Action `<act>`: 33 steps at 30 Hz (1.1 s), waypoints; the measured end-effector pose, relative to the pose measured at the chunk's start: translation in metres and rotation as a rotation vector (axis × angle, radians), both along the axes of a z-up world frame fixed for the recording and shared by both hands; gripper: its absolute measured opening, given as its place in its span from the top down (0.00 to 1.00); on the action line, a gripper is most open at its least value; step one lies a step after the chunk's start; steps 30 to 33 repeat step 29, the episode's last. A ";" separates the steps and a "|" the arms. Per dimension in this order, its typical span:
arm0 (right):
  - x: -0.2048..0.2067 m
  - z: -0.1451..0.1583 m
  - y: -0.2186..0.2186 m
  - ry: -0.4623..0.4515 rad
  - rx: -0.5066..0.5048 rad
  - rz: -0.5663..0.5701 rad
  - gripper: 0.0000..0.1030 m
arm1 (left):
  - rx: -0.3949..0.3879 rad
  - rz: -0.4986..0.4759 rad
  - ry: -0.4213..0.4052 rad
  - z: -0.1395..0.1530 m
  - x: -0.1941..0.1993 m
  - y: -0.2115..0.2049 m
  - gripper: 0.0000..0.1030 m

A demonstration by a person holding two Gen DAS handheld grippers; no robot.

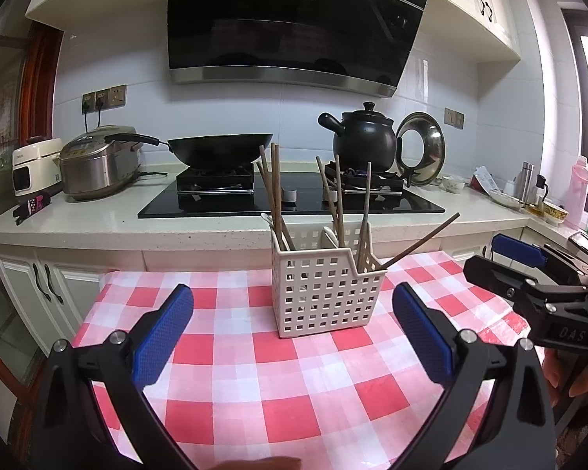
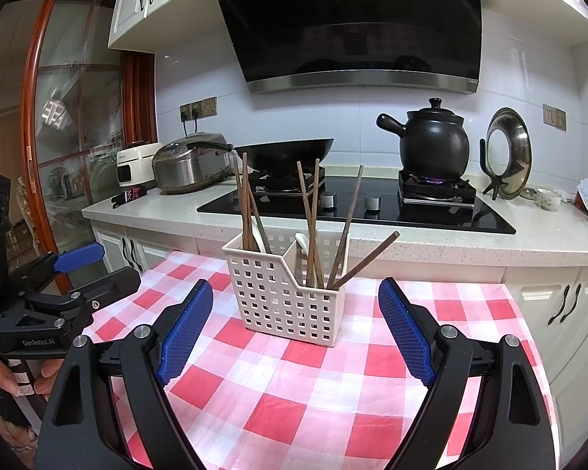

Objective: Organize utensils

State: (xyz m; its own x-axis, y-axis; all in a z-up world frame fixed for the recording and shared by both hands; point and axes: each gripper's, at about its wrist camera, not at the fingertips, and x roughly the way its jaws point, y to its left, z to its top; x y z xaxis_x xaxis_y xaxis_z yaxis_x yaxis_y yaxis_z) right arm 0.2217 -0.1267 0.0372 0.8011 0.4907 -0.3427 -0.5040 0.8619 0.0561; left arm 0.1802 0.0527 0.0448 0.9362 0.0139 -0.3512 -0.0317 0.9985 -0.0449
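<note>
A white perforated utensil caddy [image 1: 325,293] stands on the red-and-white checked tablecloth [image 1: 254,372]; it also shows in the right wrist view [image 2: 290,301]. Several brown chopsticks [image 1: 274,192] stand in its compartments, with a white spoon [image 1: 268,221] among them. In the right wrist view the chopsticks [image 2: 313,215] lean apart, one [image 2: 366,260] tilted far right, and a white spoon [image 2: 302,239] sits in the middle. My left gripper [image 1: 294,337] is open and empty, just in front of the caddy. My right gripper [image 2: 294,344] is open and empty, also facing the caddy.
Behind the table runs a counter [image 1: 109,211] with a black hob [image 1: 294,199], a wok [image 1: 219,150], a black clay pot [image 1: 362,137] over a lit flame [image 2: 433,180], a rice cooker [image 1: 98,164] and a pot lid [image 1: 421,149]. Bowls and bottles [image 1: 529,192] crowd the right.
</note>
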 end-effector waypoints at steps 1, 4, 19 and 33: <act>0.000 0.000 0.001 0.000 -0.001 0.001 0.21 | -0.001 0.001 -0.003 0.000 0.000 0.000 0.05; -0.001 0.001 0.001 -0.002 0.000 0.005 0.21 | -0.005 0.001 -0.005 0.001 -0.001 0.000 0.05; -0.002 0.000 0.001 0.001 0.005 0.002 0.20 | 0.004 -0.010 0.001 -0.002 -0.001 0.000 0.05; -0.001 -0.001 -0.001 0.005 0.010 0.001 0.20 | -0.025 -0.044 0.000 -0.004 0.001 0.000 0.05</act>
